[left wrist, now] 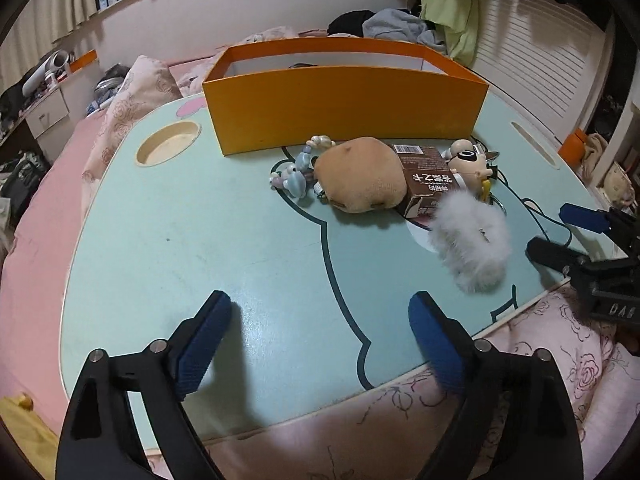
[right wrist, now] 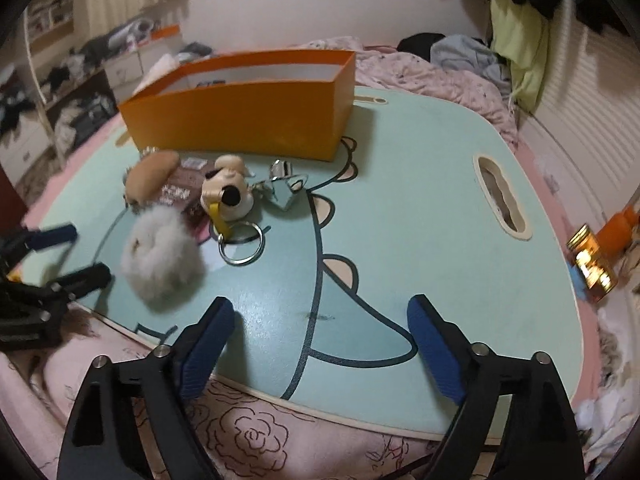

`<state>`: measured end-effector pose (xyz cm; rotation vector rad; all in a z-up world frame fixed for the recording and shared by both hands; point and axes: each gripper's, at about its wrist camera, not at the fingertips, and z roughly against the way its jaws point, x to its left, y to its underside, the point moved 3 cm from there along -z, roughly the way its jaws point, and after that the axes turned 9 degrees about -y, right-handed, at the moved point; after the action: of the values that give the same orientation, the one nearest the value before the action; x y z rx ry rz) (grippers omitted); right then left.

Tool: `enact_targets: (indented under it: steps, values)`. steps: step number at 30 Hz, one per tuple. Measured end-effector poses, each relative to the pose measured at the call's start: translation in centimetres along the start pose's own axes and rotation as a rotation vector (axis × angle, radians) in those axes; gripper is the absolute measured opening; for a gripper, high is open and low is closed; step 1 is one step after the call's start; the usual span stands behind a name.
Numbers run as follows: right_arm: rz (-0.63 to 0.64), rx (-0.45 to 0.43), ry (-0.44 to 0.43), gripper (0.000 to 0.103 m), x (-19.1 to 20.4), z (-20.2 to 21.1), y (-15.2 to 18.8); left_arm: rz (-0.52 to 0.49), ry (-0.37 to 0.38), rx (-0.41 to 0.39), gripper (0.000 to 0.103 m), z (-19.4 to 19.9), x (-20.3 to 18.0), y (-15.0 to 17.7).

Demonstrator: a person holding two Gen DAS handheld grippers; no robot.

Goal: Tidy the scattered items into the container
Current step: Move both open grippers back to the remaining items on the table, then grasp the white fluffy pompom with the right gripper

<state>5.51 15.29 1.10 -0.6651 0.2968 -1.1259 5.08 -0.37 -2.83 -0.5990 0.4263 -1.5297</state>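
Observation:
An open orange box point(left wrist: 344, 92) point(right wrist: 240, 120) stands at the back of a pale blue lap table point(left wrist: 160, 240) point(right wrist: 440, 200). In front of it lie a tan plush point(left wrist: 360, 178) point(right wrist: 152, 176), a brown carton point(left wrist: 424, 176) point(right wrist: 180, 192), a cartoon figurine head point(left wrist: 468, 164) point(right wrist: 228, 192) with a key ring point(right wrist: 240, 246), a beaded charm point(left wrist: 296, 176), a small blue charm point(right wrist: 284, 196) and a white fluffy pompom point(left wrist: 472, 244) point(right wrist: 160, 260). My left gripper point(left wrist: 320, 300) point(right wrist: 84, 252) hangs open over the table's near edge, left of the pile. My right gripper point(right wrist: 320, 308) point(left wrist: 554, 228) is open too, right of the pompom. Neither holds anything.
The table rests on pink floral bedding point(right wrist: 248, 432). It has a round cup recess point(left wrist: 168, 148) at the left and a slot point(right wrist: 502, 204) at the right. Piled clothes point(left wrist: 400, 24) lie behind the box. A shiny gold jar point(right wrist: 592, 264) and an orange bottle point(right wrist: 616, 224) stand off the right edge.

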Motion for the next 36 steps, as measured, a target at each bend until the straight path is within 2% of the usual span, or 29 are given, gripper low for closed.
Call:
enact_targets:
  steps: [3, 8, 36]
  values:
    - [0.010, 0.017, -0.011, 0.099, 0.06, -0.29, -0.02, -0.006, 0.007, -0.008, 0.094, -0.01, 0.00, 0.02]
    - [0.013, 0.021, -0.014, 0.101, 0.17, -0.43, -0.07, -0.006, 0.006, -0.011, 0.094, 0.07, -0.06, 0.19]
    - [0.014, 0.020, -0.014, 0.102, 0.20, -0.42, -0.02, -0.006, 0.006, -0.012, 0.094, 0.05, -0.01, 0.21]
